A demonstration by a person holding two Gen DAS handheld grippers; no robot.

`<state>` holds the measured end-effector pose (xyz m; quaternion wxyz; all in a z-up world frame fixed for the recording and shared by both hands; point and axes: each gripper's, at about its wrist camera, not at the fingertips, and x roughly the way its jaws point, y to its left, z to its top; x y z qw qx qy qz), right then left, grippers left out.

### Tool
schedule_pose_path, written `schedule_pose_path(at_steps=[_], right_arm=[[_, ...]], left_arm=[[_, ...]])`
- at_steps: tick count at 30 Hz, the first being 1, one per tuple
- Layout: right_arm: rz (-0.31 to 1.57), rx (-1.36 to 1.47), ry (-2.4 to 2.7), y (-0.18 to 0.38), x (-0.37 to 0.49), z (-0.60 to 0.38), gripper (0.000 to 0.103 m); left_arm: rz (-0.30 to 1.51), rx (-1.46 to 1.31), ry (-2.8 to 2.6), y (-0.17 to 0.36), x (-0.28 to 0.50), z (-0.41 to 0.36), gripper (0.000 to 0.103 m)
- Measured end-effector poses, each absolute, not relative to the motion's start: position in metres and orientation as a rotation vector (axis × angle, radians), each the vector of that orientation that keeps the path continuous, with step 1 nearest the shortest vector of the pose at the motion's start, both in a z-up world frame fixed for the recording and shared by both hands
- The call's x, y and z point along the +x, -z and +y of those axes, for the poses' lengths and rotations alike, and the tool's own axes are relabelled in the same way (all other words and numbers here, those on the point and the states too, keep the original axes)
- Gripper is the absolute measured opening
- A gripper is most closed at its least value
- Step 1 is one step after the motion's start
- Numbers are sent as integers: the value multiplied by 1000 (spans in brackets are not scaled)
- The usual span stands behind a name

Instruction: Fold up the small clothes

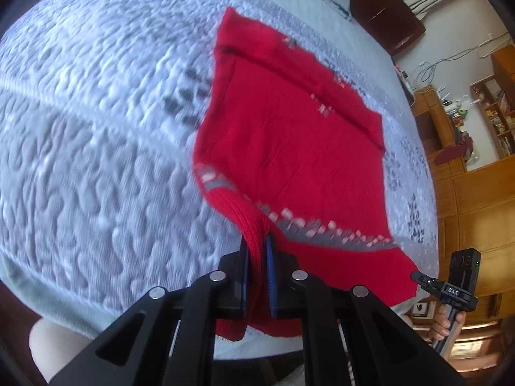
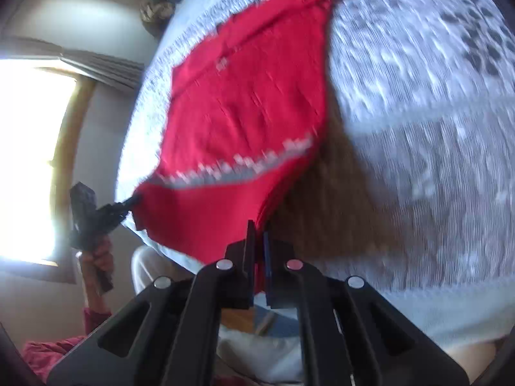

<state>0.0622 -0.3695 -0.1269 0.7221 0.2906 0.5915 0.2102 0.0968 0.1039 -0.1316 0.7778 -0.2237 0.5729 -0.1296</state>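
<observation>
A small red knit sweater (image 1: 289, 148) with a grey and white patterned band near its hem lies on a pale textured bedspread (image 1: 96, 128). Its near edge is lifted off the bed. My left gripper (image 1: 257, 244) is shut on the ribbed hem at one near corner. My right gripper (image 2: 260, 230) is shut on the other near corner of the sweater (image 2: 238, 112), the cloth pinched thin between its jaws. Each gripper shows in the other's view, the right gripper (image 1: 418, 276) and the left gripper (image 2: 132, 201), each at a corner of the hem, held by a hand.
The bedspread (image 2: 418, 128) covers a bed that fills both views. Wooden shelves and cabinets (image 1: 476, 148) stand to the right of the bed. A bright window (image 2: 29, 160) is on the left of the right wrist view. A dark headboard (image 1: 386, 9) is at the far end.
</observation>
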Motion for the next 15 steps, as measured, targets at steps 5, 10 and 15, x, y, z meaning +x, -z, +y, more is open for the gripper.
schedule_pose_path(at_steps=[5, 10, 15], right_arm=[[1275, 582, -429, 110, 109, -374, 3], [1267, 528, -386, 105, 157, -382, 3], [1277, 557, -360, 117, 213, -389, 3]], left_arm=[[1196, -424, 261, 115, 144, 95, 9], [1160, -372, 226, 110, 195, 88, 9], [1159, -387, 210, 119, 254, 82, 9]])
